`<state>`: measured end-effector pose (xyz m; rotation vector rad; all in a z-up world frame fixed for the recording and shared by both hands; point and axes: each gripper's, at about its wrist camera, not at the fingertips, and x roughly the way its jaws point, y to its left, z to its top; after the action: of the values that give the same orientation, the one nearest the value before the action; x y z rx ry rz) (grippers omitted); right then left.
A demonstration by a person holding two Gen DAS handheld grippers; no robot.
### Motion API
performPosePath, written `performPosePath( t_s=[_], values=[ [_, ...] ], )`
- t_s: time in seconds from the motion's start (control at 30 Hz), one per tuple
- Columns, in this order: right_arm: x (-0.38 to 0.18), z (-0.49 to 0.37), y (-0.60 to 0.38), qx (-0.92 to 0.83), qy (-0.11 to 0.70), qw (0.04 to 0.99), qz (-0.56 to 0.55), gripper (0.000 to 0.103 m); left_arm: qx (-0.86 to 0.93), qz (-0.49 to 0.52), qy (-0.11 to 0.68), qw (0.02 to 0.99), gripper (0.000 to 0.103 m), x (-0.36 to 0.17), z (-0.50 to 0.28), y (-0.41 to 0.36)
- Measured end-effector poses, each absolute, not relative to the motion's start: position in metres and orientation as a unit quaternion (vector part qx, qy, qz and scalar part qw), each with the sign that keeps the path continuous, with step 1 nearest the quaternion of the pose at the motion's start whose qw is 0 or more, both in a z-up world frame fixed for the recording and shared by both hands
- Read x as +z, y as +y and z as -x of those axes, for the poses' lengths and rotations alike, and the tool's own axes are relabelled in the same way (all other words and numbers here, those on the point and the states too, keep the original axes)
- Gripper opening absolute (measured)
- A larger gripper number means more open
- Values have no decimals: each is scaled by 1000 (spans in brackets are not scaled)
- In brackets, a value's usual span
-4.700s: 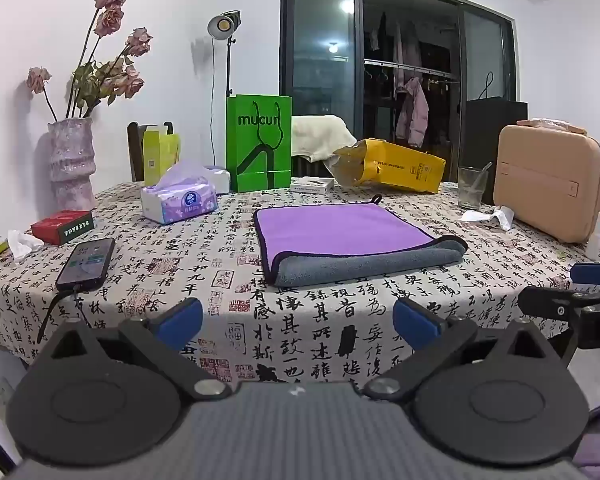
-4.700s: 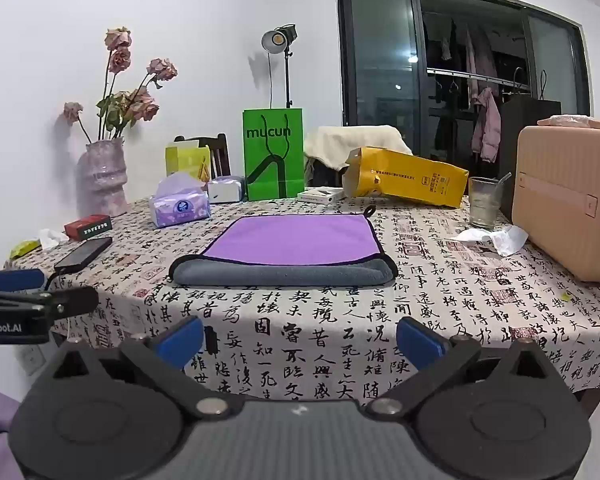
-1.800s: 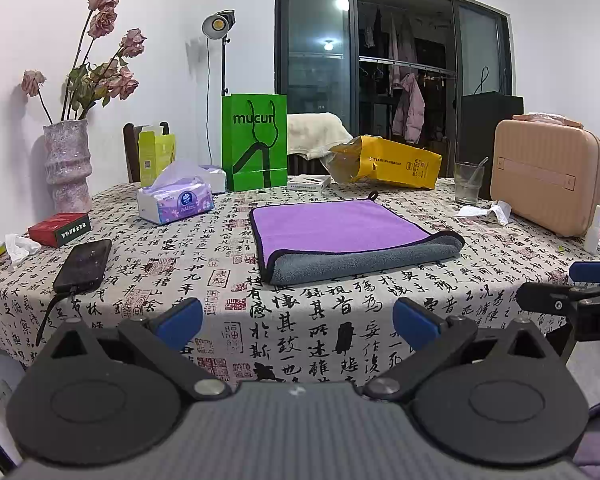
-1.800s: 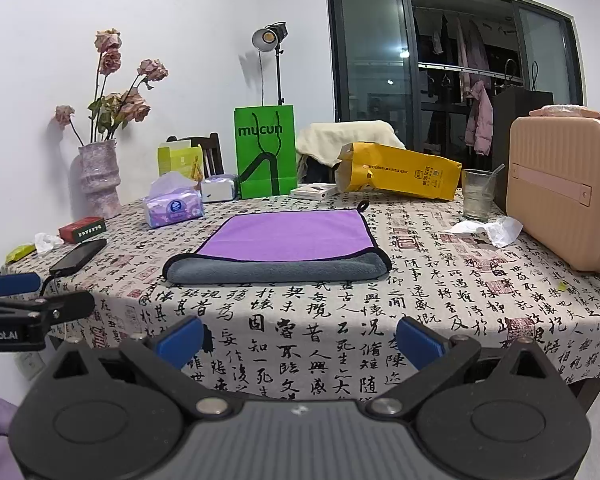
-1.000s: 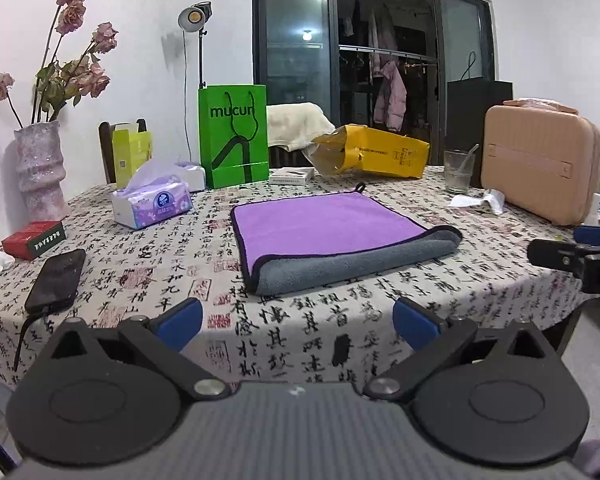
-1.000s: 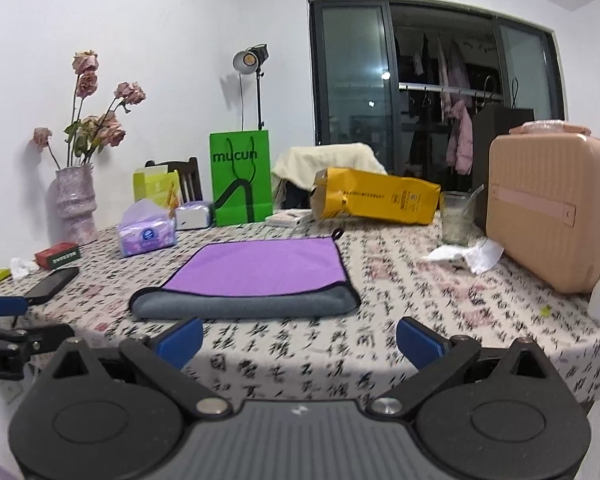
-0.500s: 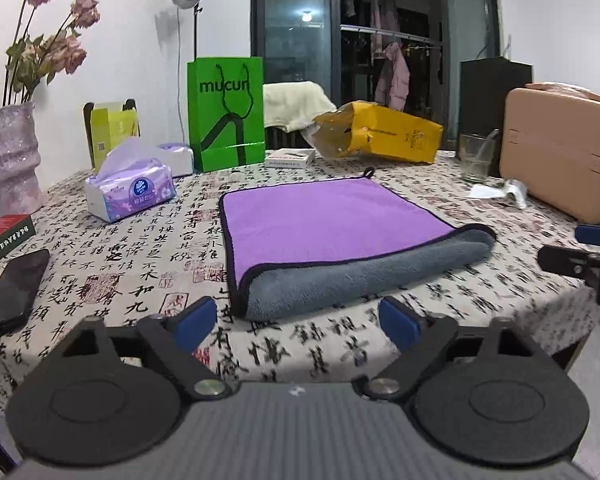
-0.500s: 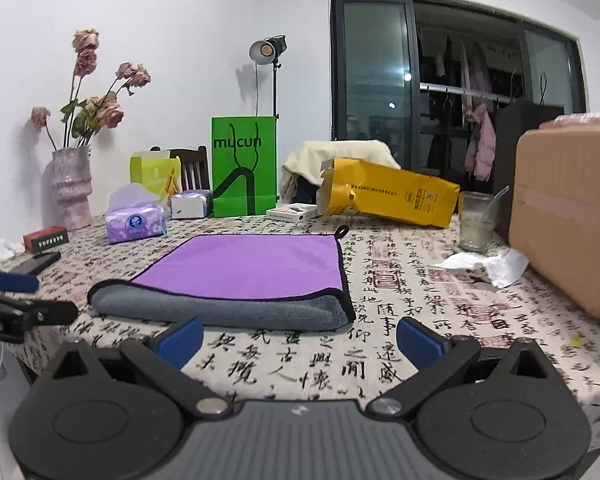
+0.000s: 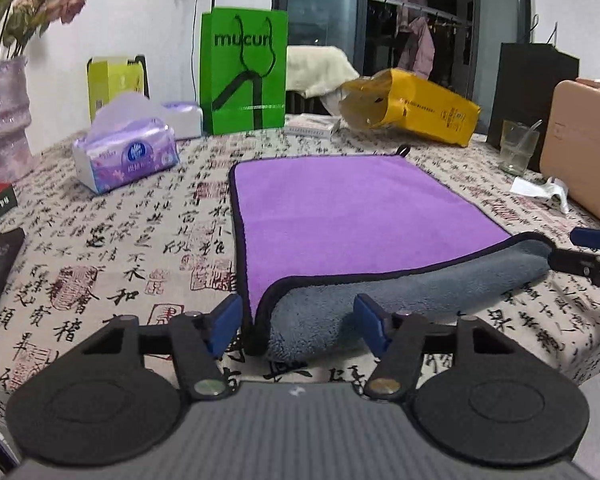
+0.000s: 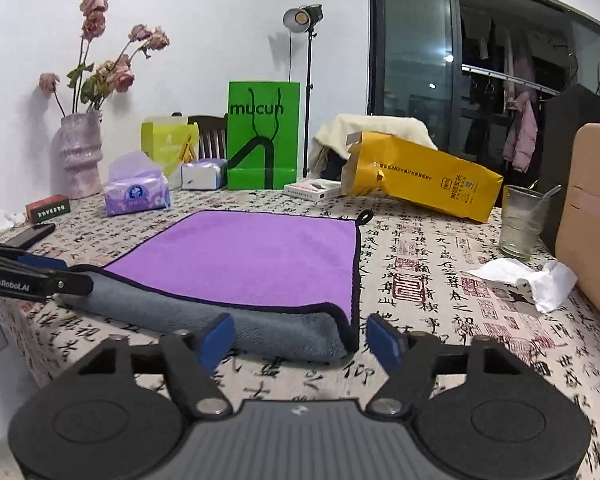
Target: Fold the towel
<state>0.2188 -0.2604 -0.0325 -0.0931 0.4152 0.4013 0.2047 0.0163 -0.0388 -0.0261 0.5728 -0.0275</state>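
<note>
both grippers have come in from off the table edge to the towel [image 9: 352,216], which lies folded once, purple side up, mid-table on the cloth [image 9: 112,248]. left gripper [image 9: 298,322] spreads open around the near left corner of the grey fold, and right gripper [image 10: 300,340] spreads open around the near right corner. at 2 o'clock in the right view, a glass [image 10: 520,222] holds a spoon.
</note>
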Motion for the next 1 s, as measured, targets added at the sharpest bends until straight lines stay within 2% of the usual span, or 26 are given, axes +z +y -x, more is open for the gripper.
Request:
performPosePath(
  t_s=[0.1, 0.2, 0.23, 0.27, 0.3, 0.33, 0.37, 0.4, 0.5, 1.0],
  values=[
    [-36, -237, -260, 200, 212, 955, 50, 61, -14, 15, 293, 956, 55, -42, -210, 17],
    [-39, -254, -262, 205, 221, 952, 53, 59, -13, 17, 299, 954, 48, -43, -213, 18],
    [-40, -260, -262, 208, 224, 951, 54, 57, -15, 17, 300, 954, 39, -42, -213, 17],
    [-41, -265, -263, 212, 229, 949, 54, 48, -19, 18, 302, 953, 26, -42, -214, 17],
    [-42, -270, -263, 217, 235, 946, 52, 38, -19, 19, 305, 952, 20, -41, -215, 17],
    [-43, -275, -264, 222, 243, 943, 50, 32, -19, 18, 306, 952, 11, -40, -215, 17],
    [-44, -280, -265, 226, 253, 940, 50, 18, -22, 16, 307, 951, 6, -39, -215, 17],
    [-46, -284, -265, 228, 260, 937, 52, 8, -21, 14, 307, 951, 6, -38, -215, 17],
    [-47, -288, -264, 237, 268, 932, 60, 5, -18, 18, 307, 951, 6, -36, -217, 18],
    [-32, -323, -254, 237, 248, 936, 81, 5, -10, 21, 282, 959, 5, -18, -257, 28]
  ],
)
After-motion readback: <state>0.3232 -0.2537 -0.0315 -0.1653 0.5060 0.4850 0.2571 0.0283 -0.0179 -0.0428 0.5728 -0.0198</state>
